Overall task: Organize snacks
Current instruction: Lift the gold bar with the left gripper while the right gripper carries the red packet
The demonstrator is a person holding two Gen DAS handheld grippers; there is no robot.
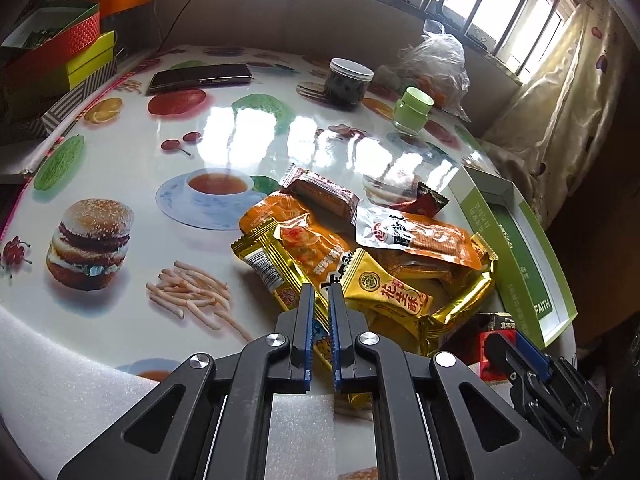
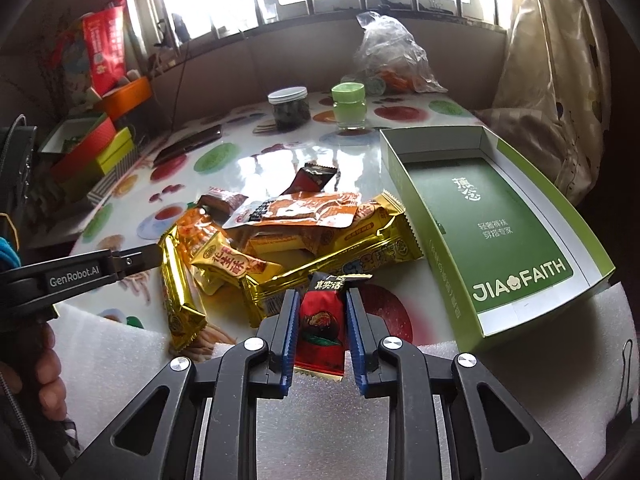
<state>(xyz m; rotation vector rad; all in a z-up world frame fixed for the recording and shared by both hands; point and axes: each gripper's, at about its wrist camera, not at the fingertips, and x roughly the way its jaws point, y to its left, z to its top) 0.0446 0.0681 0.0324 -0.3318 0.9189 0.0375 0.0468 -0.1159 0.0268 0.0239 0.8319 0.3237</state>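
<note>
A pile of snack packets (image 1: 360, 256) lies on the printed tablecloth: gold bars, orange pouches and brown wrappers; it also shows in the right wrist view (image 2: 288, 236). My left gripper (image 1: 320, 292) hovers at the pile's near edge over a gold packet (image 1: 276, 268), jaws nearly closed with a narrow empty gap. My right gripper (image 2: 323, 300) has its jaws around a small red packet (image 2: 322, 328), both pads touching its sides. An open green box (image 2: 500, 224) sits to the right, with nothing in it.
A dark jar (image 2: 289, 109), a green-lidded jar (image 2: 349, 105) and a plastic bag (image 2: 386, 52) stand at the back. A phone (image 1: 200, 77) lies far left. Stacked coloured boxes (image 1: 60, 52) are on the left. White foam (image 2: 132, 356) lines the near edge.
</note>
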